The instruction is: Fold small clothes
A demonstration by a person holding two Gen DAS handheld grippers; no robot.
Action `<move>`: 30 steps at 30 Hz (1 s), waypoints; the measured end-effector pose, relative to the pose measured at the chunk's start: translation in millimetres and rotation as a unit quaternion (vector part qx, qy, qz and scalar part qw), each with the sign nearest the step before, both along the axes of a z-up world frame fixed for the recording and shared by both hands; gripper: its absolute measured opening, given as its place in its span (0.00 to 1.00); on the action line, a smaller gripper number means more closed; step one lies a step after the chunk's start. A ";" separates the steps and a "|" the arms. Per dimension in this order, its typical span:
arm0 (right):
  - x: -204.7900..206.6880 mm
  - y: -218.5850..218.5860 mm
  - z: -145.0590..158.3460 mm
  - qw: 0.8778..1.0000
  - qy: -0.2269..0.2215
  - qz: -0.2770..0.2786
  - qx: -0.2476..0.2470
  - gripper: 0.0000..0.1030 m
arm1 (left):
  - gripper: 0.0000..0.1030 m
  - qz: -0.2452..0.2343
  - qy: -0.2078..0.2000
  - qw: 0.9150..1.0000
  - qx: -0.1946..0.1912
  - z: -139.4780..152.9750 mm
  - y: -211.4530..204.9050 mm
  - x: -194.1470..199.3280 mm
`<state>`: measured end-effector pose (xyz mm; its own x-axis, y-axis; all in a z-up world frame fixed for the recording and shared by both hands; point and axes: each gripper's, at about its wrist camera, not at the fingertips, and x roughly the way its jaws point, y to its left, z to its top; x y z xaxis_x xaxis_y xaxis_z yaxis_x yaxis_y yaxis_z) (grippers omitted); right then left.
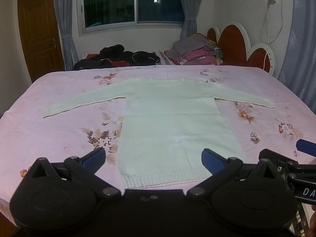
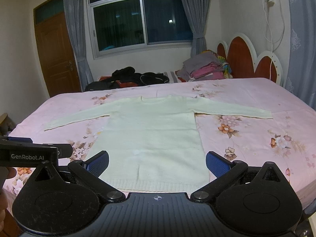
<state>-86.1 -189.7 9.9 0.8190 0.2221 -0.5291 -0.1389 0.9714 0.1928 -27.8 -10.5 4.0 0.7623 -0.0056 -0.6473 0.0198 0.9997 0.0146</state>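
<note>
On the pink floral bed [image 1: 59,102] a pale cream knitted sweater [image 1: 173,118] lies flat and face up, neckline toward the far side, ribbed hem [image 2: 156,184] nearest the cameras, both sleeves spread straight out to the sides. The left gripper [image 1: 153,158] and the right gripper [image 2: 157,163] hover above the hem end, each with its jaws spread wide and holding nothing. The knit looks soft, light and limp, so it should drape and sag wherever it is lifted and may stretch if pulled by a single point; it is unlikely to slip from the textured blue pads. Sensible places to pinch seem to be a sleeve cuff [image 1: 270,104], a shoulder seam or the hem corners, where the fabric edge is free to pick up. Open bedsheet surrounds the sweater on all sides, giving room to swing sleeves inward. Farther back sit a dark clothes heap [image 1: 120,56] and a folded stack [image 2: 205,69], well apart from the work.
</note>
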 end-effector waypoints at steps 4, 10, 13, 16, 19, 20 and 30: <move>0.8 -1.0 -1.0 1.000 0.002 0.000 0.000 1.00 | 1.00 0.000 0.002 1.000 0.000 -1.0 -4.2 2.3; 5.9 -3.6 -3.3 1.000 0.006 0.000 0.000 1.00 | 1.00 0.005 0.005 1.000 -0.002 -3.2 -3.5 7.4; 8.4 -3.9 -3.8 1.000 0.006 -0.001 -0.001 1.00 | 1.00 0.007 0.007 1.000 -0.005 -4.8 -2.5 10.0; 11.5 -3.8 -4.4 1.000 0.008 -0.003 -0.002 1.00 | 1.00 0.010 0.011 1.000 -0.008 -6.1 -1.2 13.1; 15.8 -4.1 -5.7 1.000 0.010 -0.004 -0.003 1.00 | 1.00 0.013 0.013 1.000 -0.008 -7.6 0.9 17.7; 17.5 -4.3 -5.8 1.000 0.011 -0.005 -0.004 1.00 | 1.00 0.014 0.014 1.000 -0.008 -8.1 1.8 19.4; 34.3 -8.4 -11.4 1.000 0.016 -0.014 -0.009 1.00 | 1.00 0.025 0.027 0.999 -0.011 -17.4 7.3 40.5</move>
<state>-51.9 -198.1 -1.5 0.8072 0.1901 -0.5588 -0.1060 0.9780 0.1797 12.7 -3.2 -13.5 0.7257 0.0162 -0.6878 -0.0297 0.9995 -0.0078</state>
